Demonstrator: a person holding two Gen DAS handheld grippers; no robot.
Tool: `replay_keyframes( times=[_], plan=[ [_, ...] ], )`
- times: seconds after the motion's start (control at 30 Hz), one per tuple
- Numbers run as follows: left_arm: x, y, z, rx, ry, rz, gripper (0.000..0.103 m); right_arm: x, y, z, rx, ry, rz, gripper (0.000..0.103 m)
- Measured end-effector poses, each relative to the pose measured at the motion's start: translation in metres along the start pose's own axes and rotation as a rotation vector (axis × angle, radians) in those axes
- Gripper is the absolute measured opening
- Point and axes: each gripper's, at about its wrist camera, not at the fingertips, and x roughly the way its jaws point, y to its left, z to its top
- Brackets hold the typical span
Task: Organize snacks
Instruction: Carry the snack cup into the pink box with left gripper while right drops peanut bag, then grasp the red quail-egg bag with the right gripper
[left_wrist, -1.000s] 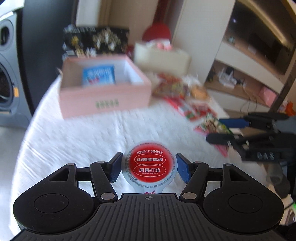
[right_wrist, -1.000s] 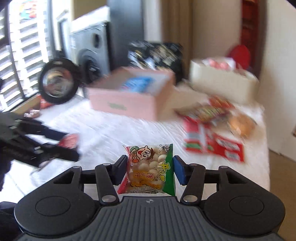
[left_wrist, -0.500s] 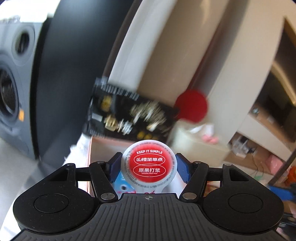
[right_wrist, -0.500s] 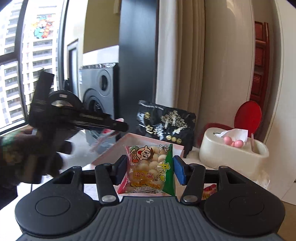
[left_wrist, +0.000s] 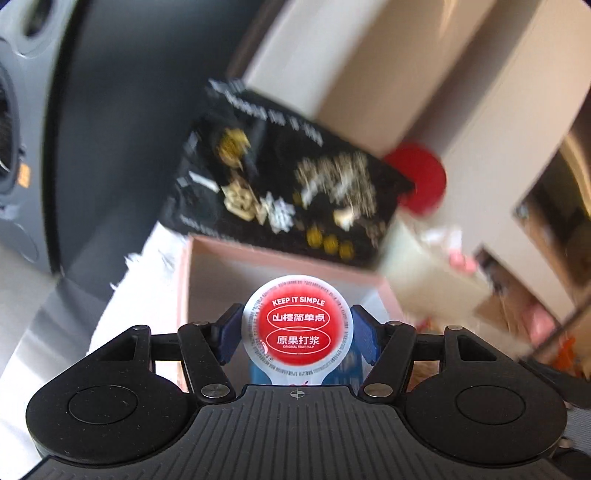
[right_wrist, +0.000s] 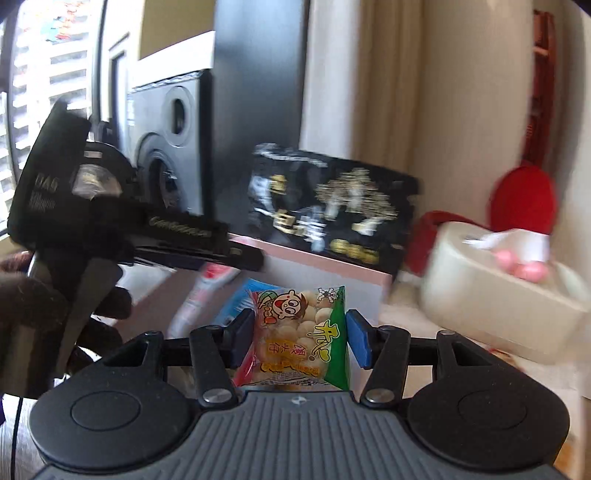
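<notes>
My left gripper (left_wrist: 298, 328) is shut on a small jelly cup (left_wrist: 298, 321) with a red lid, held over the open pink box (left_wrist: 184, 295). A blue packet (left_wrist: 258, 369) lies inside the box, under the cup. My right gripper (right_wrist: 297, 334) has a biscuit packet (right_wrist: 295, 332) with a cartoon face between its blue pads. Its jaws are opening; both pads still touch the packet, which hangs tilted over the pink box (right_wrist: 325, 266). In the right wrist view the left gripper (right_wrist: 243, 258) reaches in from the left over the same box, with a hand behind it.
A black snack bag (left_wrist: 288, 184) stands just behind the box. To its right sit a cream tissue box (right_wrist: 498, 295) and a red round object (right_wrist: 524, 199). A grey washing machine (right_wrist: 166, 147) stands beyond the table's left edge. White cloth covers the table.
Both grippers have travelled from the middle of the table up to the pink box. The left view has rolled. The biscuit packet has tilted as the right pads spread slightly.
</notes>
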Motion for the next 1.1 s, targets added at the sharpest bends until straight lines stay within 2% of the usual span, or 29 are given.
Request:
replay_keyframes(
  times=[0.07, 0.13, 0.2, 0.3, 0.4, 0.43, 0.5, 0.63, 0.7, 0.8, 0.9, 1.03, 1.1],
  plan=[
    [0.003, -0.011, -0.001, 0.074, 0.056, 0.031, 0.067, 0.017, 0.004, -0.001, -0.006, 0.047, 0.030, 0.064],
    [0.001, -0.024, -0.008, 0.153, 0.067, 0.096, 0.067, 0.023, 0.009, -0.004, -0.016, 0.080, 0.038, 0.064],
    [0.006, -0.034, -0.011, 0.214, 0.105, 0.127, 0.067, 0.015, 0.014, -0.011, -0.046, 0.072, 0.034, 0.065],
    [0.014, -0.041, -0.022, 0.275, 0.230, 0.146, 0.067, -0.004, 0.010, -0.021, -0.076, 0.046, 0.004, 0.065],
    [0.012, -0.047, -0.028, 0.311, 0.253, 0.163, 0.067, -0.027, -0.006, -0.030, -0.055, 0.023, -0.035, 0.067],
    [0.008, -0.046, -0.027, 0.294, 0.233, 0.150, 0.066, -0.036, -0.012, -0.034, -0.040, 0.011, -0.052, 0.067],
    [-0.005, -0.044, -0.021, 0.242, 0.138, 0.143, 0.066, -0.051, -0.024, -0.041, -0.016, -0.013, -0.089, 0.069],
    [-0.031, -0.035, -0.010, 0.116, -0.038, 0.238, 0.066, -0.073, -0.049, -0.053, 0.021, -0.035, -0.163, 0.073],
    [-0.045, -0.041, -0.014, 0.127, -0.093, 0.254, 0.066, -0.078, -0.060, -0.059, 0.026, -0.036, -0.198, 0.073],
    [-0.061, -0.063, -0.036, 0.207, -0.136, 0.181, 0.066, -0.079, -0.082, -0.067, 0.046, -0.031, -0.241, 0.077],
    [-0.072, -0.087, -0.070, 0.282, -0.130, 0.090, 0.066, -0.067, -0.115, -0.067, 0.126, 0.025, -0.276, 0.078],
    [-0.072, -0.113, -0.113, 0.330, -0.058, -0.017, 0.066, -0.025, -0.171, -0.057, 0.331, 0.135, -0.241, 0.078],
    [-0.064, -0.124, -0.129, 0.342, -0.017, -0.048, 0.066, 0.003, -0.189, -0.050, 0.364, 0.173, -0.245, 0.078]
  ],
)
